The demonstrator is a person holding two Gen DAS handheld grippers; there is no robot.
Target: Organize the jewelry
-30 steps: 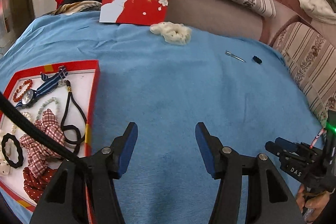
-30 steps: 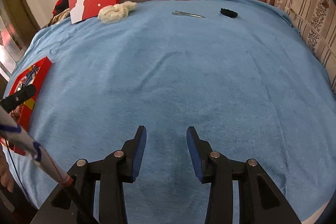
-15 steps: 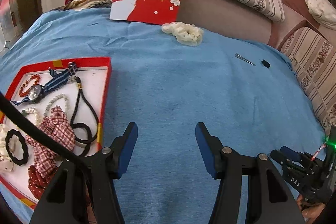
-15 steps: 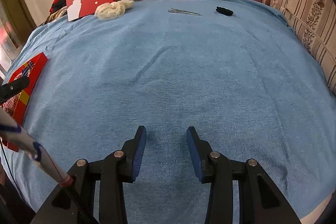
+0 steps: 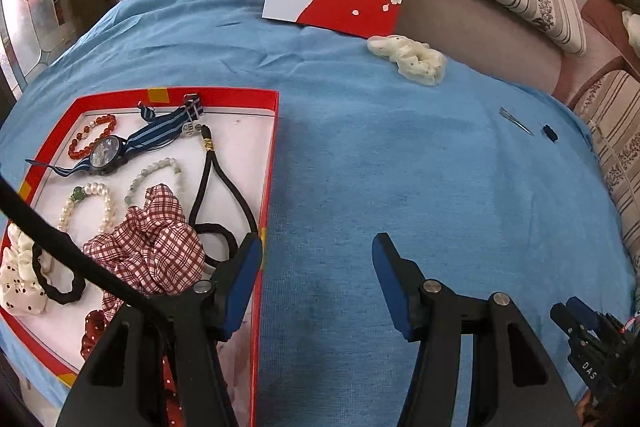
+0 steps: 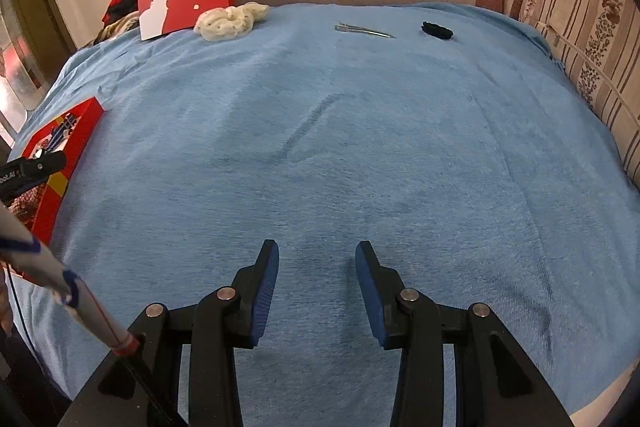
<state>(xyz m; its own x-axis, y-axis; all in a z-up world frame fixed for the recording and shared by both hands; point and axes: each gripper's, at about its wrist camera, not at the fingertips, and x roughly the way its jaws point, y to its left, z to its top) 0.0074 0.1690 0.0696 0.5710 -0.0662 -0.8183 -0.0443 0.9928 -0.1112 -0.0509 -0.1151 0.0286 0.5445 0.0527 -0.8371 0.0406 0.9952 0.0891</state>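
Both grippers empty, fingers wide — right gripper (image 6: pixel 316 267) nearer the far hair clip (image 6: pixel 363 30), lying crosswise, than left gripper (image 5: pixel 316 267)

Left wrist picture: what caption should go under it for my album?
Open left gripper hovers over blue cloth beside a red tray of bracelets and scrunchies.

Left gripper (image 5: pixel 318 283): jaws wide apart, holding nothing. Right gripper (image 6: pixel 317 283): jaws apart, likewise holding nothing, level.
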